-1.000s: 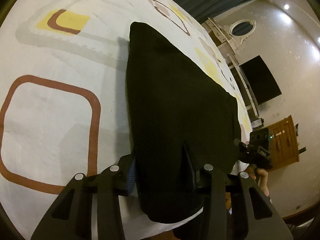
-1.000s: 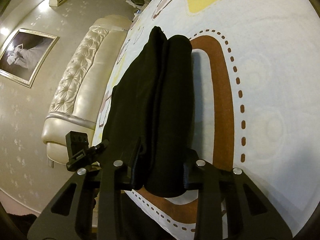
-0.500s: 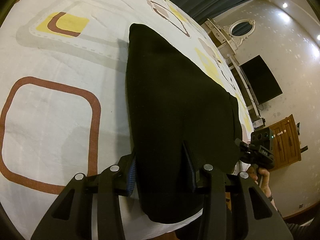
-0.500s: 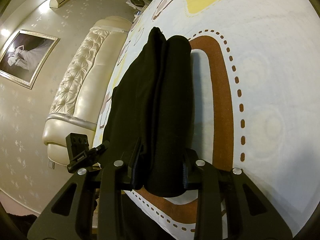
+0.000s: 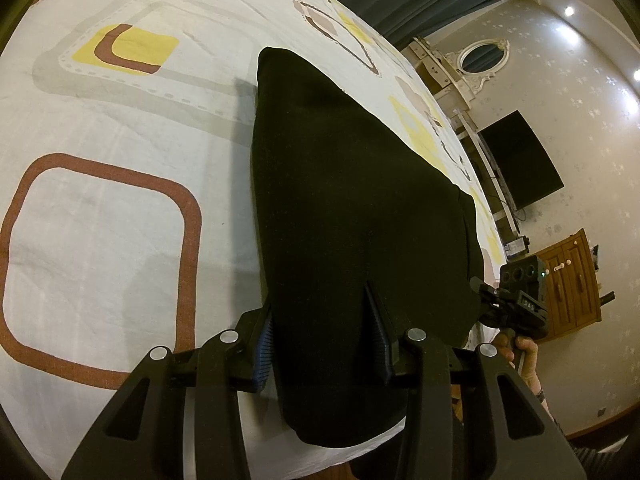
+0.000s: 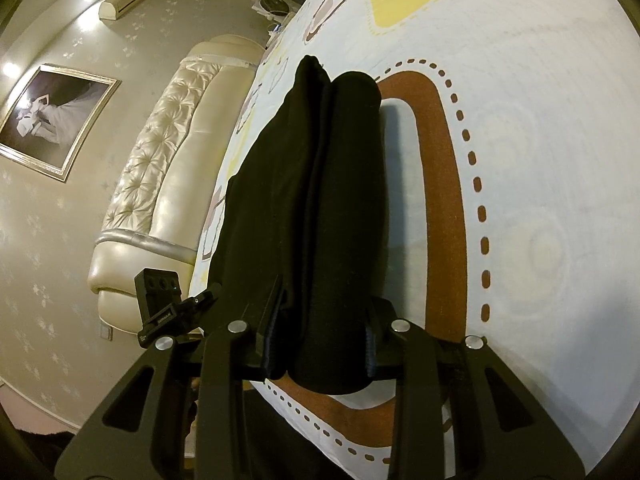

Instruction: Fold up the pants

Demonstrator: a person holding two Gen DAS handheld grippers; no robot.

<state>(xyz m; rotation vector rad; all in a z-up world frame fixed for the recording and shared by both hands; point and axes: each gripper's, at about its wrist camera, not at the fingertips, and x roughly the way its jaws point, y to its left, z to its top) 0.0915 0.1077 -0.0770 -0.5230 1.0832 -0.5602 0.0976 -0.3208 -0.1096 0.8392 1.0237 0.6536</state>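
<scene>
Left gripper [image 5: 324,340]: clamped on the near end of the pants, black cloth filling the gap between both fingers, blue ribbed pads pressed against the fabric on either side.
Right gripper [image 6: 320,340]: closed around a thick rolled or folded bundle of the same pants, cloth bulging past the fingers toward the camera.
Pants [image 5: 352,208]: black, lying lengthwise on the bed, near the edge closest to the cameras; broad and flat in the left wrist view, narrowing to a rounded far end.
Pants, right wrist view [image 6: 320,184]: stacked in several long layers, with a seam or fold line running down the middle; far end touching the sheet.
Bed sheet [image 5: 120,128]: white, printed with brown rounded squares, yellow patches and grey dotted bands; lightly creased, carrying the pants.
Headboard [image 6: 160,168]: cream, tufted, beyond the far edge of the bed on the left of the right wrist view.
Framed picture [image 6: 52,120]: on the wall above the headboard side, silver frame.
Hand [image 5: 516,356]: right one, gripping the handle of the other tool, seen low at the right of the left wrist view.
Wooden cabinet [image 5: 572,284]: against the far wall, below a dark screen [image 5: 520,160].
</scene>
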